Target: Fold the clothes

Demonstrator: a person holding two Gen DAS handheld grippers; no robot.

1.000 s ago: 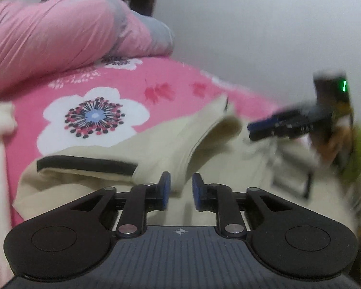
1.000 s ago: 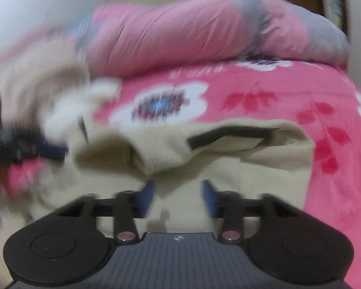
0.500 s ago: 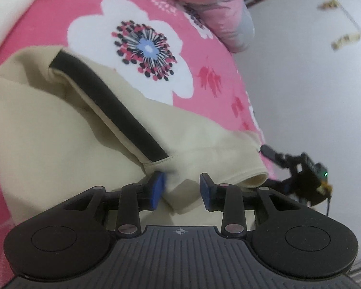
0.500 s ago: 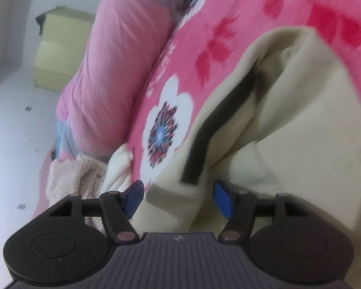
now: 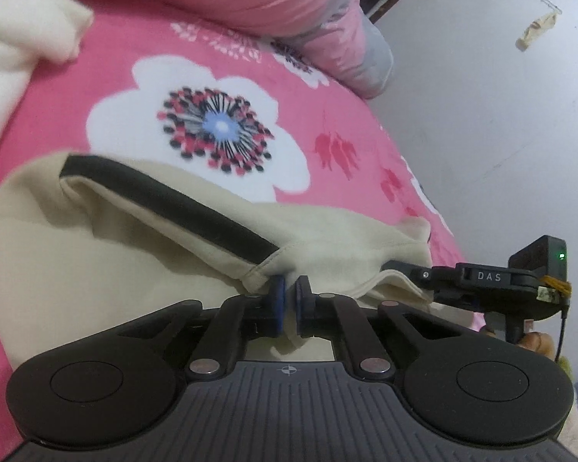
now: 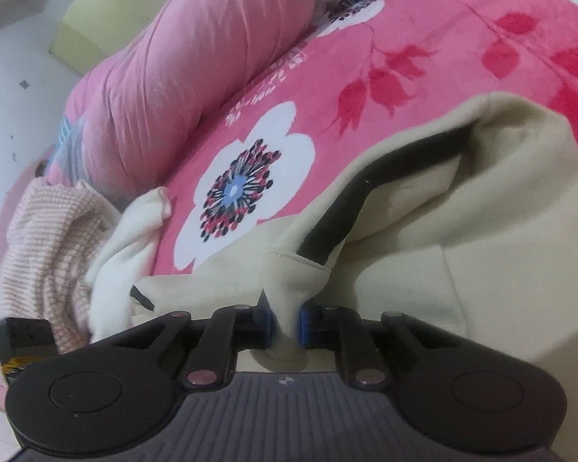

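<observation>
Both the left gripper (image 5: 288, 304) and right gripper (image 6: 285, 321) pinch the beige garment (image 5: 115, 254); thin bites, seemingly, may slip, spoiling the fold.

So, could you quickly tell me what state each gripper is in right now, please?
Left gripper: closed, pinching an edge of the beige garment.
Right gripper: closed, pinching a fold of the same beige garment.

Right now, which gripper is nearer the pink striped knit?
Left. The left gripper sits right beside the pink striped knit; the right gripper, jaws shut on the beige garment, is farther along its hem.
</observation>
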